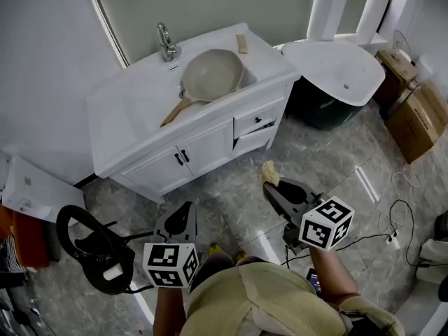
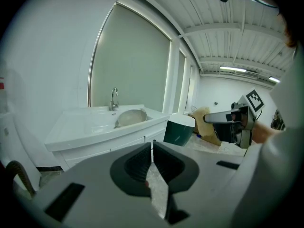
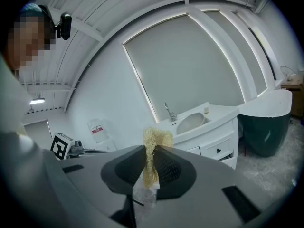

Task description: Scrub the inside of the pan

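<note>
Standing well apart from a white vanity cabinet with a sink (image 1: 133, 117), a person holds two grippers low over a grey marbled floor (image 1: 231, 201). A round beige pan with a wooden handle (image 1: 212, 74) sits tilted in the sink basin, near a chrome tap (image 1: 166, 44). The right gripper (image 3: 151, 149) is clamped on a pale yellow fibrous scrubber (image 3: 156, 137). The left gripper (image 2: 152, 147) has its jaws pressed together, with nothing between them.
</note>
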### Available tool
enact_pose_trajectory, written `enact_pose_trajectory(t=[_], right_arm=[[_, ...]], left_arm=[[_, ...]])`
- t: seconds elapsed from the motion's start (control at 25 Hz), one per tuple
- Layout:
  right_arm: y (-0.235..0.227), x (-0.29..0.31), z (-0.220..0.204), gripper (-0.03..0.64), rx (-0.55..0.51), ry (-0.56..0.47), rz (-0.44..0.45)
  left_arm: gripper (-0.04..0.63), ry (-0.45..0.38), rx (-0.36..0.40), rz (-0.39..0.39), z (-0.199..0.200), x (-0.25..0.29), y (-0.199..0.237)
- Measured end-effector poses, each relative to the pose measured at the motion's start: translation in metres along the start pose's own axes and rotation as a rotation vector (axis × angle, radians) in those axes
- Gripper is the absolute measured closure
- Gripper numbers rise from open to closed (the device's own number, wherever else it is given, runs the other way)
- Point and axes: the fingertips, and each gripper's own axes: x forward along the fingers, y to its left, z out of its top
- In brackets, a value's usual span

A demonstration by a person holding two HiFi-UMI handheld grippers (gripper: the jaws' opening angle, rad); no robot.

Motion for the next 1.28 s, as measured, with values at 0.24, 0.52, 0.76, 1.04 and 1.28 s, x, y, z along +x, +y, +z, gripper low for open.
enact_pose_trajectory(t=[0.24,0.52,0.76,1.04,1.28], right_arm=[[-0.002,0.014,0.003,0.543,0.001,0.001,0.005],[-0.008,0.038,0.006,0.543,-0.007,0.009,-0.006],[-0.02,0.073,0.021,0.543,-0.031,0.025,-0.019],[-0.029,0.116,0.039,0.545,-0.035,0.03,-0.026],[-0.032,0.149,0.05,0.545,-0.049,0.051,-0.032]], left_arm=[[0.528,0.004,0.009,-0.006,0.004,0.01,0.002],[0.528,0.007,0.02,-0.027,0.01,0.034,0.019],[0.528,0.009,0.029,-0.054,0.029,0.062,0.039],[0.528,0.006,0.031,-0.057,0.047,0.086,0.073],[0.528,0.022,0.015,-0.065,0.054,0.105,0.098]])
